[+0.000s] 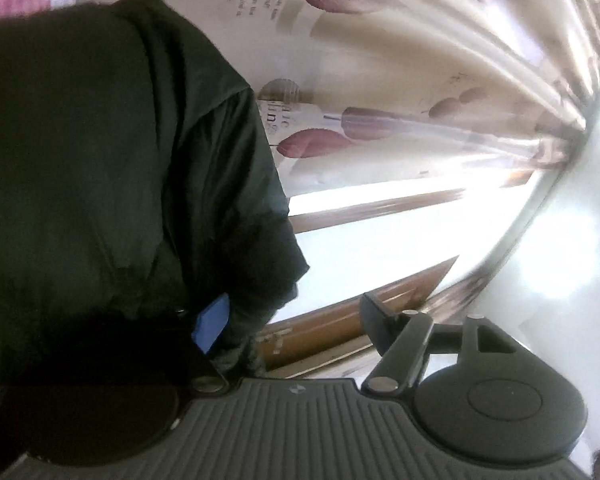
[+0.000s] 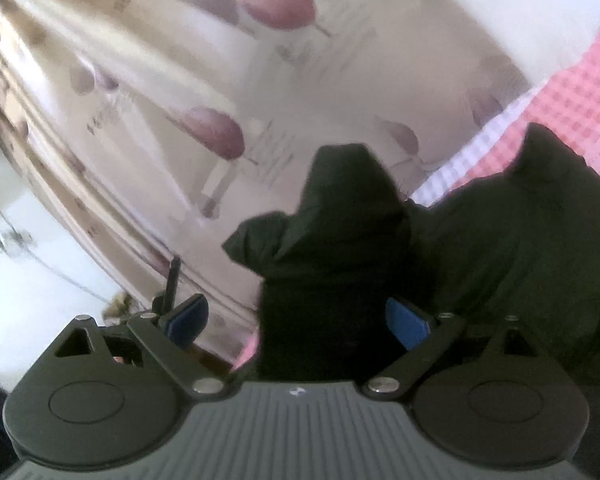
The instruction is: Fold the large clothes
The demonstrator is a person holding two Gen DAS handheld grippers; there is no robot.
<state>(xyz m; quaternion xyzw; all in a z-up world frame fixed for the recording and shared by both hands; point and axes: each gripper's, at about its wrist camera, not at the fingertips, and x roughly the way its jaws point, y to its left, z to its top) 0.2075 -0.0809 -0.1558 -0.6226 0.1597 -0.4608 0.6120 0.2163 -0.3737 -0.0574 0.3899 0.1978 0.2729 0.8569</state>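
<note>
Two wrist cameras look out along hand-held grippers toward a dark green garment [image 2: 340, 264] heaped on a bed with a pink checked cover [image 2: 576, 92], a leaf-printed curtain [image 1: 380, 92] behind. In the right view, the right gripper [image 2: 300, 322] has its fingers [image 2: 406, 322] spread wide, and a bunched peak of the garment rises between the two blue pads without being pinched; more of the dark cloth piles off to the right of that peak, toward the bedcover. In the left view, the left gripper [image 1: 292, 320] is partly open; the garment [image 1: 100, 180] fills the whole left side of the picture and drapes over one blue-padded finger [image 1: 212, 324], while the other finger stands clear against the bright window [image 1: 380, 240]. Neither gripper appears to clamp cloth. The garment's long axis cannot be told from this crumpled heap. Judging by the views, the right gripper is better placed: the cloth lies straight ahead, centred between its fingers, whereas for the left it lies to one side.
</note>
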